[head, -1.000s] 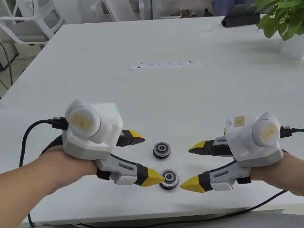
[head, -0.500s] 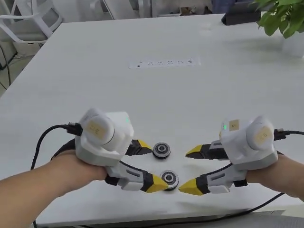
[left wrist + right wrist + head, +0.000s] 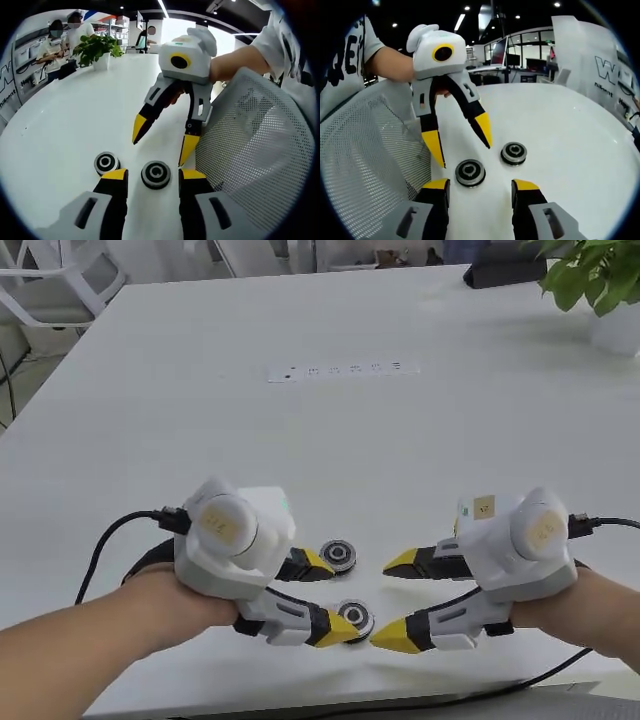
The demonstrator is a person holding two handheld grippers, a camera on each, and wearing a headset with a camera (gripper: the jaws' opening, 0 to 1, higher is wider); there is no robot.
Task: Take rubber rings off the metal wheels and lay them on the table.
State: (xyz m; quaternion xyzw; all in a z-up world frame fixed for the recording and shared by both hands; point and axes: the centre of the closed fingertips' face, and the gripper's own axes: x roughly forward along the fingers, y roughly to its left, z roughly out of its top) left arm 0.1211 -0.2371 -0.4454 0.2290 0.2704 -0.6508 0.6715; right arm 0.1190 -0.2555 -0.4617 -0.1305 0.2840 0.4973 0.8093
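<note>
Nearest the person, the near wheel (image 3: 155,174) lay flat on the white table (image 3: 200,420), close to its front edge. In the left gripper view it sat squarely between the yellow tips of the left gripper (image 3: 342,597), whose jaws stood wide apart with a gap on either side of the wheel and gripped nothing. The right gripper (image 3: 379,602) faced it from the other side, its jaws also spread wide and empty. In the right gripper view the same wheel lay just ahead of those tips, towards the left jaw. Just beyond, the far wheel (image 3: 339,554) lay flat beside the left gripper's upper tip, outside both pairs of jaws. Each wheel had a dark ring round a metal hub. Small yellow labels (image 3: 483,507) on the gripper bodies were too small to read. Farther up the table lay a white power strip (image 3: 343,371), and a green plant (image 3: 590,275) stood at the far right corner. In the right gripper view a distant panel (image 3: 606,70) bore large letters beginning "W"; the rest could not be read.
</note>
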